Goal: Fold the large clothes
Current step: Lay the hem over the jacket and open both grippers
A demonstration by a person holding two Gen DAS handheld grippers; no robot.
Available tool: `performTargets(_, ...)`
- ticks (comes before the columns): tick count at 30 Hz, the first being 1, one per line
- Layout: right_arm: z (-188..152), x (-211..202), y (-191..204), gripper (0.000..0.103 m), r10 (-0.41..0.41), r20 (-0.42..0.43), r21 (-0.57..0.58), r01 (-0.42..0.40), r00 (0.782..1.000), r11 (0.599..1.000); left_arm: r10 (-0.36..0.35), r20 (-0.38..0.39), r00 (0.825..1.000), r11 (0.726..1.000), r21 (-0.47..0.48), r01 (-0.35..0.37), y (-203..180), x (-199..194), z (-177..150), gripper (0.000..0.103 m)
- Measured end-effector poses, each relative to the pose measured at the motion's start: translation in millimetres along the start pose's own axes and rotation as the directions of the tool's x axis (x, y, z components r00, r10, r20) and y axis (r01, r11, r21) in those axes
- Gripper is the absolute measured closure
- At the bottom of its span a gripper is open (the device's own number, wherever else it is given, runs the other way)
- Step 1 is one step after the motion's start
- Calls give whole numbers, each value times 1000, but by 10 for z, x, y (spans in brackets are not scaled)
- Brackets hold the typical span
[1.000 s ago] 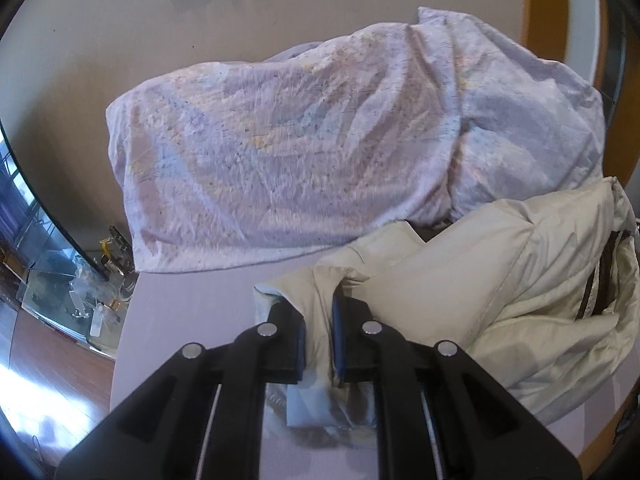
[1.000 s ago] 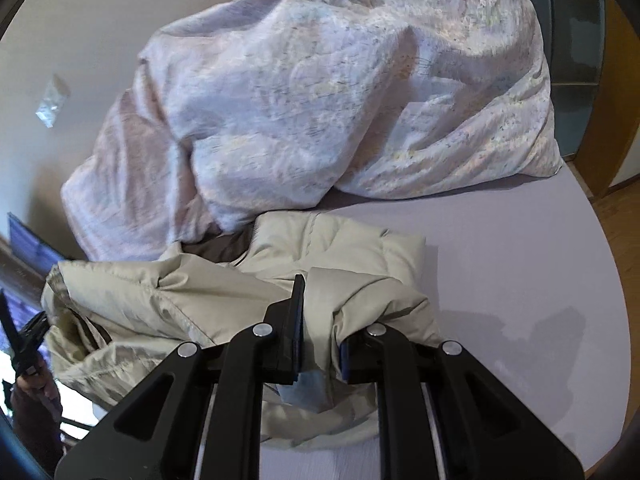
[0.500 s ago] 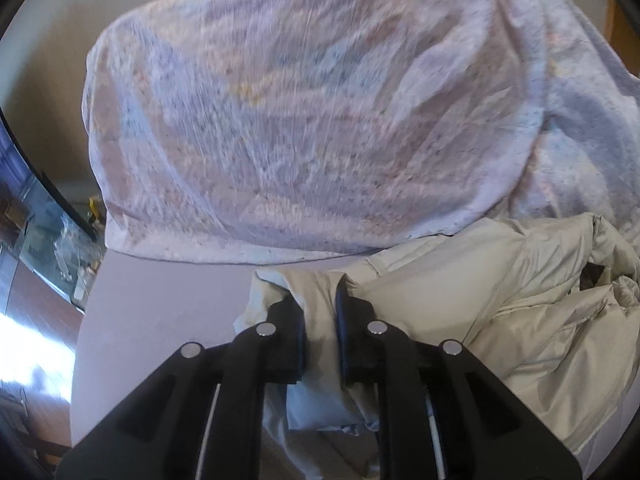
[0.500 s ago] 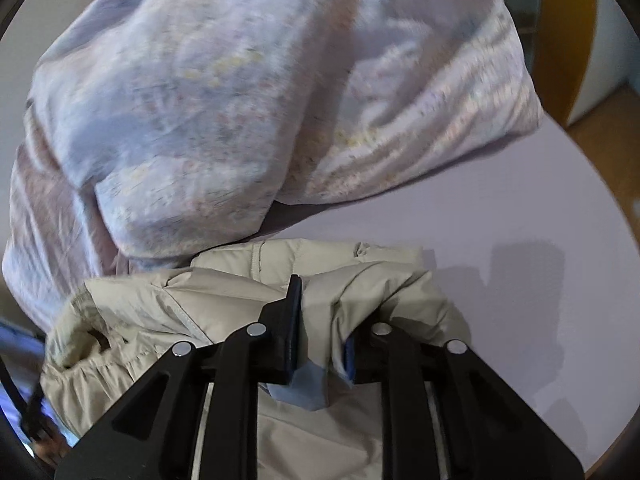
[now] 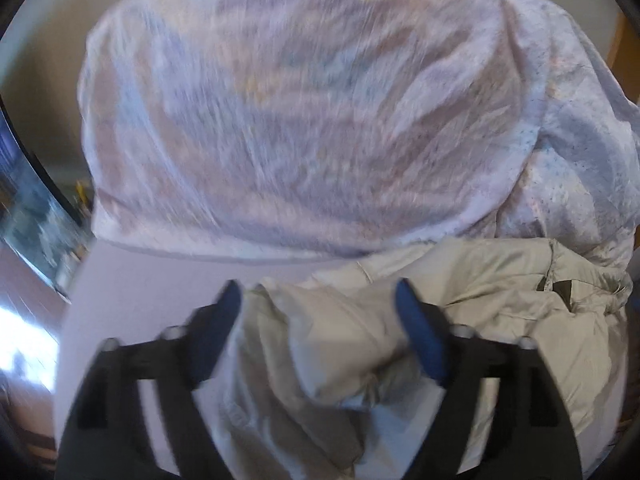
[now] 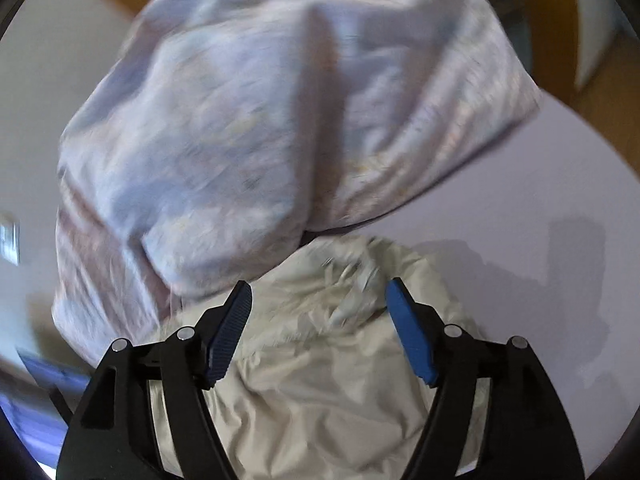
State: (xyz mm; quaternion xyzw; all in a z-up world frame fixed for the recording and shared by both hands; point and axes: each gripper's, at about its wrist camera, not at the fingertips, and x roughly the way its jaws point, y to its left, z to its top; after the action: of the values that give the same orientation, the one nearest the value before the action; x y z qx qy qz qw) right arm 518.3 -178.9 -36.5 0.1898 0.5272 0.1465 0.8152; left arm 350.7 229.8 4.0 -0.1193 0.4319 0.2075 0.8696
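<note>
lilac bed sheet [image 5: 160, 280] below, under everything. patterned duvet [image 5: 300, 120] heaped at the far side, touching the garment. beige padded jacket [image 5: 500, 300] bunched on the sheet just in front of that heap, one thick fold lying between the fingers. left gripper [image 5: 318, 308] spread wide, clamping nothing. right gripper [image 6: 318, 308] likewise wide apart over the jacket's edge. probably a release step after laying a fold; next, likely regrasping a free edge and smoothing.
</note>
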Motion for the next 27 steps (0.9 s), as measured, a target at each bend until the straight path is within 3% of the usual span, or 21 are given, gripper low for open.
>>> performTargets(3,-174,173,249,34,-41,-70,-131,32,997,991,-4,13,1000,999,43,3,-69,-79,-5,21)
performTargets(6,-334,416,401,39,-71,-131,-185,46,989,982,-22,6,1000,998,54,22,-128,-105,-41,21)
performTargets(8,-424,570,476,49,-103,-169,-209,67,980,976,-36,-2,999,997,65,36,-179,-118,-98,20)
performTargets(10,-509,760,555,72,-165,-193,-252,114,967,961,-49,-7,999,996,77,50,-227,-130,-169,20)
performTargets(13,-552,885,590,97,-196,-189,-257,144,962,956,-64,-6,998,994,91,65,-291,-164,-255,20)
performTargets(21,-152,877,905,101,-262,1,-251,254,965,934,-122,-10,992,986,110,122,-451,-229,-351,19)
performTargets(27,21,957,952,102,-294,25,-205,293,956,934,-124,-38,992,982,139,128,-620,-129,-438,18)
